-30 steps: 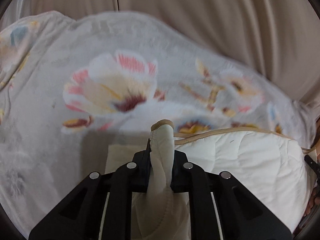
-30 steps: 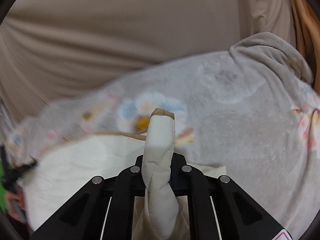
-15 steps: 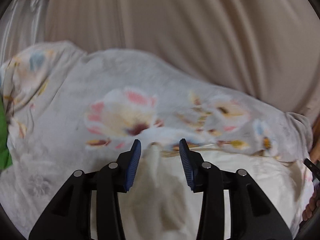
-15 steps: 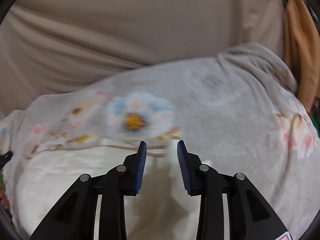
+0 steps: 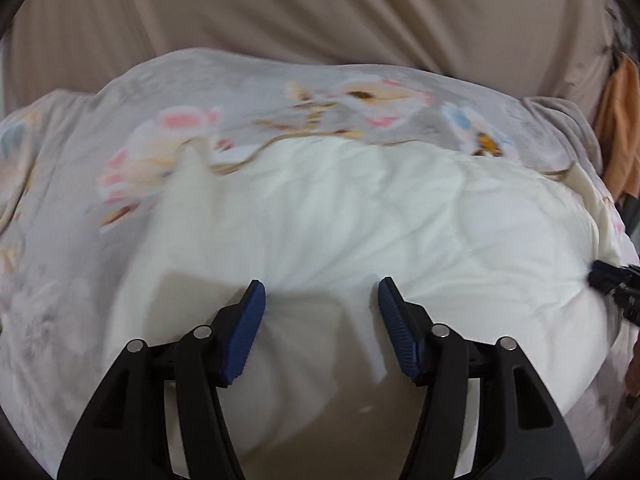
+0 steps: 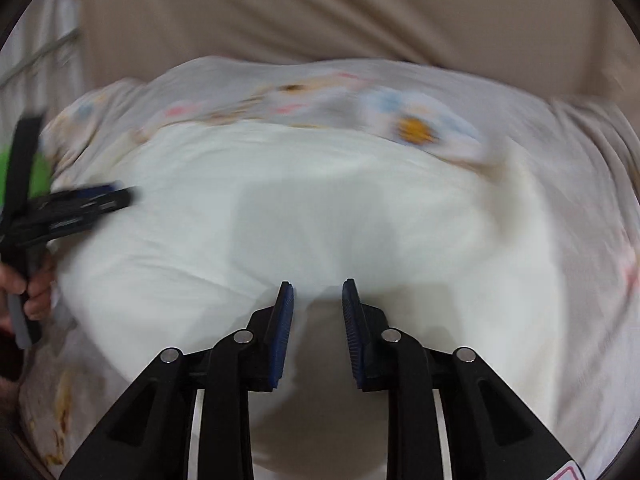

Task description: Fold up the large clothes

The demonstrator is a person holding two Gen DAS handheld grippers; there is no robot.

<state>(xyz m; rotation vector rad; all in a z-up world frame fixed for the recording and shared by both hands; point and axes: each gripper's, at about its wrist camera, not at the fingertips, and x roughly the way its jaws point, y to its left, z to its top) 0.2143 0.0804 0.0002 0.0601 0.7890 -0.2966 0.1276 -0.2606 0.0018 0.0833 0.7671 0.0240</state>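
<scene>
Quilted white garment [image 5: 360,216] lying folded atop floral blanket [image 5: 80,208], just released. Left gripper [image 5: 320,312] spreading, right gripper [image 6: 318,308] narrowing, both empty. Next: regrasp edge near 12 o'clock.

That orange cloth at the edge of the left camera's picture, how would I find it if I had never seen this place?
Start from the big beige curtain across the back, then drop to the flowered grey blanket with the white quilted piece lying on it. Follow the blanket's far right end: the orange cloth hangs just past it, the only plain, strongly coloured fabric there.
</scene>
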